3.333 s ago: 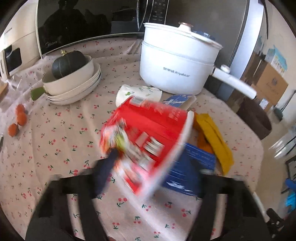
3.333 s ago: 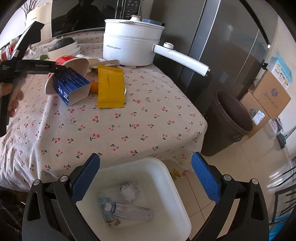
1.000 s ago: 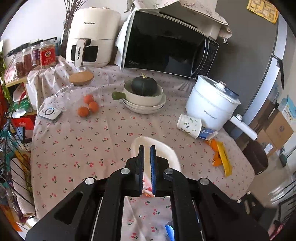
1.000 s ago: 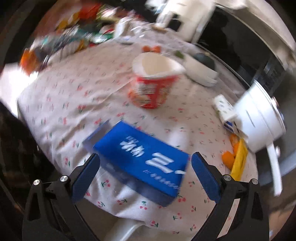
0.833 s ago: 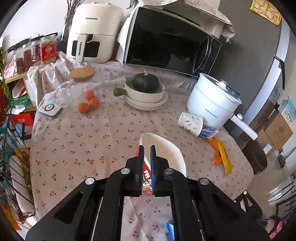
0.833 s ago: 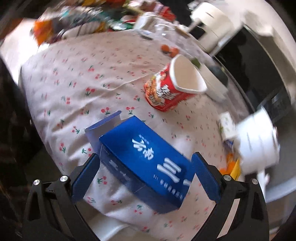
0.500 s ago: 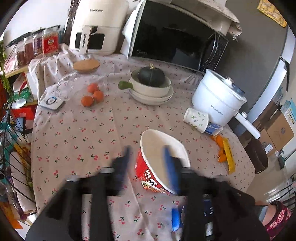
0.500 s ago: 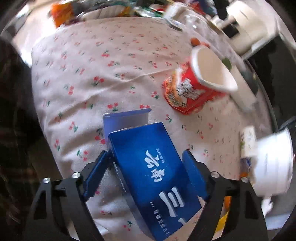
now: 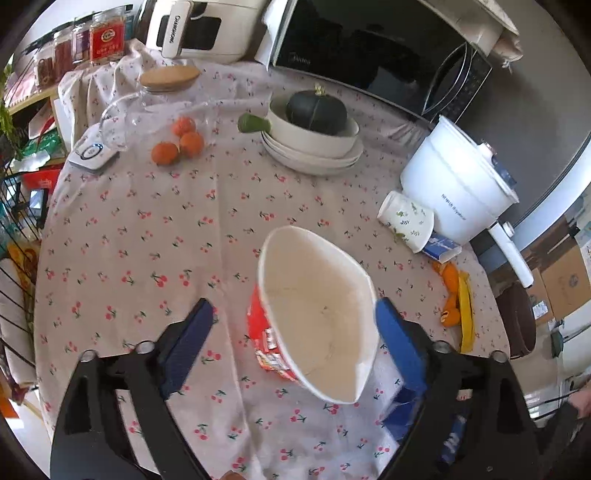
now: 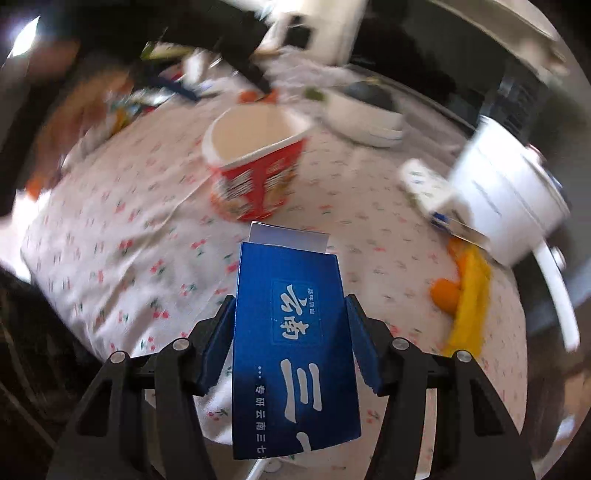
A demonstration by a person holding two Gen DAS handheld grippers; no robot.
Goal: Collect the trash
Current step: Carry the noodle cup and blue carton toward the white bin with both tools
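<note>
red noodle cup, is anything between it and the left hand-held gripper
Nothing visible is in the way. The left hand-held gripper is open, and the red noodle cup already sits between its fingers on the tablecloth, leaning against the right-side finger.

A table with a white cloth (image 9: 155, 236) dotted with red cherries fills the room's middle. At the back stand a black microwave (image 9: 373, 55) and a cream air fryer (image 9: 207, 27). A grey fridge (image 9: 546, 110) is on the right. Brown boxes (image 9: 561, 280) sit on the pale floor. Bright daylight falls on the cloth.
</note>
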